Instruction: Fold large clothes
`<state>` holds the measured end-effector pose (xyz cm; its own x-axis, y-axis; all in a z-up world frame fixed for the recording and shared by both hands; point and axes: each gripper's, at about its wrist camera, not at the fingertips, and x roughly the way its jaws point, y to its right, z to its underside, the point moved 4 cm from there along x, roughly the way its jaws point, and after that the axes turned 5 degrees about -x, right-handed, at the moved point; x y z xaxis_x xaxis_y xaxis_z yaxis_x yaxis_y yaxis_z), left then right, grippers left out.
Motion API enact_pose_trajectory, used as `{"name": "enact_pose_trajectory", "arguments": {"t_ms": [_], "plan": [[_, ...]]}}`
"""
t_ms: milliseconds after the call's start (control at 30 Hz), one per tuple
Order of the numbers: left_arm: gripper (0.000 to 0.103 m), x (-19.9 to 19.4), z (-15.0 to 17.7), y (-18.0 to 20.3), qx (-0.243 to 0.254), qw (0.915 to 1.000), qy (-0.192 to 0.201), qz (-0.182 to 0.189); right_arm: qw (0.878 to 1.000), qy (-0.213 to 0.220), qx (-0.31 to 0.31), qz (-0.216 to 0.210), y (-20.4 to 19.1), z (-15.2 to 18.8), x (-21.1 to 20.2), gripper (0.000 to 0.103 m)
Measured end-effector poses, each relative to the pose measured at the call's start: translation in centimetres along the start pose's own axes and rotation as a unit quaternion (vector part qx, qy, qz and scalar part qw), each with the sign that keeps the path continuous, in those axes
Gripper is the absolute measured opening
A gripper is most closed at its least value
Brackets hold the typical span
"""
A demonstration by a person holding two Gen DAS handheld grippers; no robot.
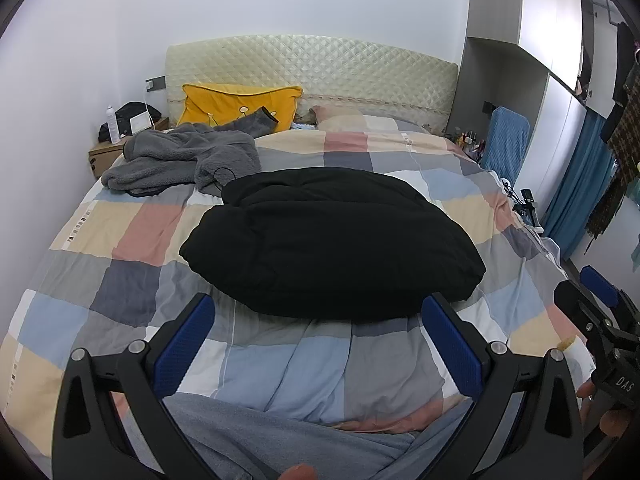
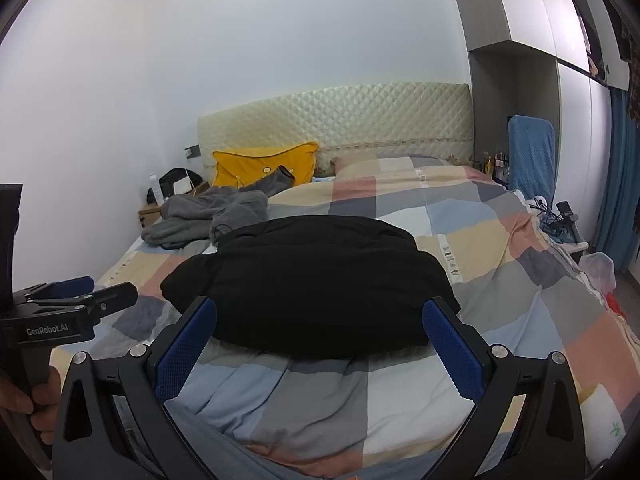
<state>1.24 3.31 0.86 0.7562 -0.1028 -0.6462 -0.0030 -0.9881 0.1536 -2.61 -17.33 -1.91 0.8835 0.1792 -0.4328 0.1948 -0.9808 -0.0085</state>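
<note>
A bulky black garment [image 1: 332, 240] lies folded into a thick bundle in the middle of the bed; the right wrist view shows this black garment [image 2: 312, 284] too. My left gripper [image 1: 318, 330] is open, held just short of the bundle's near edge, nothing between its blue pads [image 1: 184, 344]. My right gripper [image 2: 320, 334] is also open, its fingertips on either side of the bundle's near edge without touching it. Each gripper appears in the other's view: the right gripper [image 1: 592, 300] at the right edge, the left gripper [image 2: 80, 292] at the left edge.
A checked quilt [image 1: 132, 240] covers the bed. A crumpled grey fleece garment [image 1: 180, 156] and a yellow pillow [image 1: 236, 106] lie near the quilted headboard [image 1: 320, 68]. A nightstand [image 1: 108, 152] stands at the left, a blue-covered chair [image 2: 530, 156] and cluttered side table [image 2: 568, 240] at the right.
</note>
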Motion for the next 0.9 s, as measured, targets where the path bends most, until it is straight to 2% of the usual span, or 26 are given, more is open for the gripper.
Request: {"name": "enact_pose_trajectory", "arguments": {"t_ms": [900], "plan": [[0.103,-0.69,0.09,-0.23,0.013,0.9999,0.004,0.006,1.0,0.017,-0.002,0.012,0.02,-0.55,-1.0,0.103]]}}
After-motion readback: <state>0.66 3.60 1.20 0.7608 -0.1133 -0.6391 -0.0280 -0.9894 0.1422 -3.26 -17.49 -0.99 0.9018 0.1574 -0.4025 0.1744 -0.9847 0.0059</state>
